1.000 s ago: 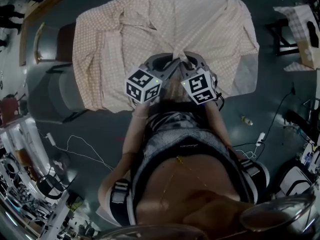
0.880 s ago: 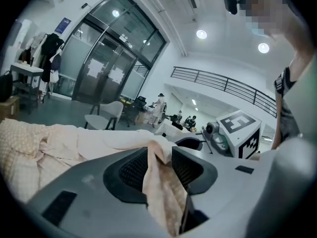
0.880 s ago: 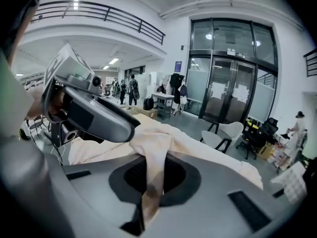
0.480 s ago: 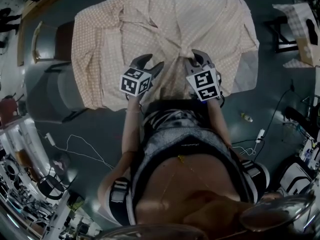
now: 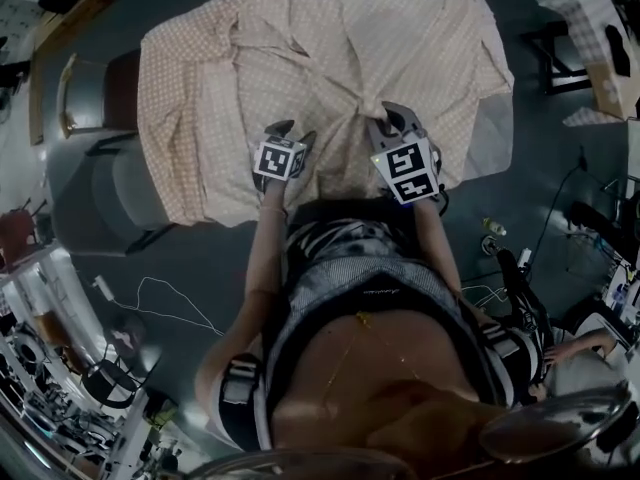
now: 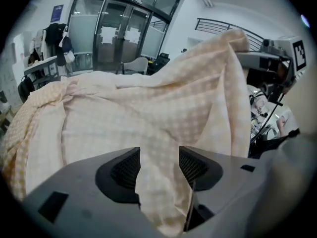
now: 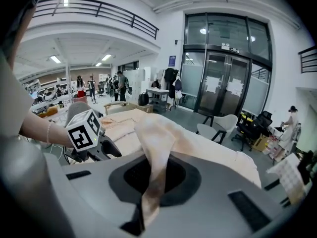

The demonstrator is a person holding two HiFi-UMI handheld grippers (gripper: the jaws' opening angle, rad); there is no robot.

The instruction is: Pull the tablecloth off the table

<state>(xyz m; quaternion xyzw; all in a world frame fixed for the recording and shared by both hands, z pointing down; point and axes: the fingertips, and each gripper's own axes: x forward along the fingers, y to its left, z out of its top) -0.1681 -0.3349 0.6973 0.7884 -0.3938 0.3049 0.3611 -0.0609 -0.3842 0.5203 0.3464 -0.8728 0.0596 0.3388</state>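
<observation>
A peach checked tablecloth lies rumpled over the table, with its near middle gathered into a raised bunch. My right gripper is shut on that bunch, and a pinched fold runs down between its jaws. My left gripper sits a little left of it over the cloth's near edge. Its jaws are opening. A loose fold of the cloth hangs between the spread pads and is not pressed. The right gripper's marker cube shows at the far right, holding the cloth up.
A wooden chair and a grey chair stand at the table's left side. White cables trail on the floor at the left. Another small table is at the upper right. The person stands against the near edge.
The left gripper has drawn left, away from the right one, and its jaws have spread off the cloth. The right gripper stays pinched on the bunch in about the same place.
</observation>
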